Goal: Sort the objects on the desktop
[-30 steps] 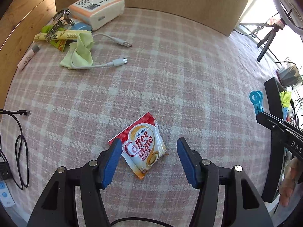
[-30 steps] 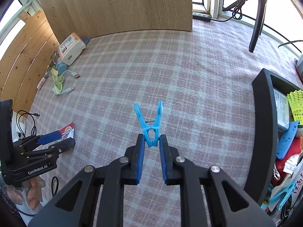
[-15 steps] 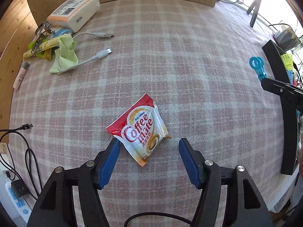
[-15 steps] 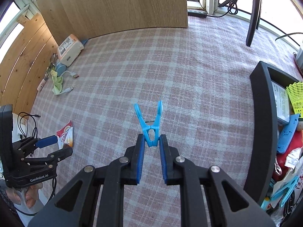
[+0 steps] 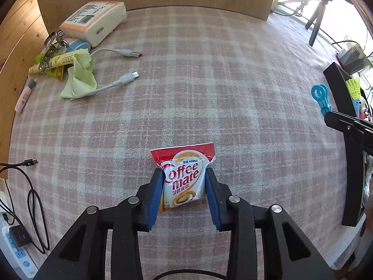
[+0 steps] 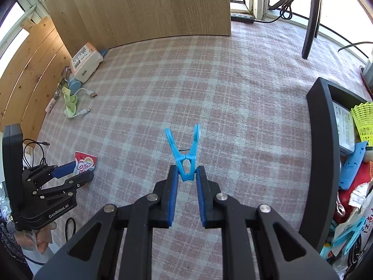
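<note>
We found our left gripper (image 5: pixel 184 191) just closed in on the Coffee mate sachet (image 5: pixel 184 177), its blue pads against both sides, on the checked tablecloth (image 5: pixel 209 88). Our right gripper (image 6: pixel 186 182) pinched the blue clothespin (image 6: pixel 185 154) narrowly. Farther off lay a white cable (image 5: pixel 112 84) and green cloth (image 5: pixel 79 79).

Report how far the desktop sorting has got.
Done: the black bin at the right already holds a shuttlecock, a blue clip and packets.

In hand: the left gripper has just been closing on the Coffee-mate sachet, which sits between its pads; the right gripper is shut on a blue clothespin.

Left: the orange-and-white box, white USB cable, green cloth and small items beside them.
</note>
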`<state>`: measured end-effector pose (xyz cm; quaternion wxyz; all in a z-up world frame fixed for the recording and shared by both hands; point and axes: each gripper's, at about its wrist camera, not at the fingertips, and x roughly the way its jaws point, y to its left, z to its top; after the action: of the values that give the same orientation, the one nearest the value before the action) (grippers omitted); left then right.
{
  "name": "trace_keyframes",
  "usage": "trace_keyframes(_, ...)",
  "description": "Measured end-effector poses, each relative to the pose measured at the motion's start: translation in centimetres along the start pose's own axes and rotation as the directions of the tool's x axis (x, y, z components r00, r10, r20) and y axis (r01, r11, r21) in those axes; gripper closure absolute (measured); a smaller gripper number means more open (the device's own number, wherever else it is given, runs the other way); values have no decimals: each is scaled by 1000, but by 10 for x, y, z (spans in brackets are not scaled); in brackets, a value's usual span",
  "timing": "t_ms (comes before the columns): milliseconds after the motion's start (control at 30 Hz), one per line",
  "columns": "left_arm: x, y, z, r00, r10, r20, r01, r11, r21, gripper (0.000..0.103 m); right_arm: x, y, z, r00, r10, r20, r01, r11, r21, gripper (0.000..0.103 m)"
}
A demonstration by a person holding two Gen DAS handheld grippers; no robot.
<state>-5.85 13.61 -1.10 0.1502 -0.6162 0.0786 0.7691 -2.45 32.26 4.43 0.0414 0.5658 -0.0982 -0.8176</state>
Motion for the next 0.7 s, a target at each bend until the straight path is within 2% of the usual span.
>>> trace_keyframes(67, -21, 40, -29, 1000, -24, 3, 24, 1000, -4, 70, -1, 0, -1, 1000, -2, 5, 2, 1000, 3, 87)
trace_keyframes(167, -46, 63, -45, 999, -33, 15, 33, 999, 1, 70, -4, -1, -2, 1000, 0, 12, 0, 1000, 8, 87)
trace_keyframes(367, -61, 49, -23, 997, -56, 50, 53, 997, 55, 70, -22, -6, -5, 999, -13, 49, 13, 1000, 15, 87)
trace_keyframes(567, -85, -6, -3, 989, -112, 96, 95, 982, 166, 70, -56, -32, -13, 993, -45, 109, 37, 997, 71, 87)
trace_keyframes(700, -92, -81, 17, 981, -154, 122, 121, 963, 240, 70, -82, -60, -29, 985, -95, 143, 76, 988, 134, 87)
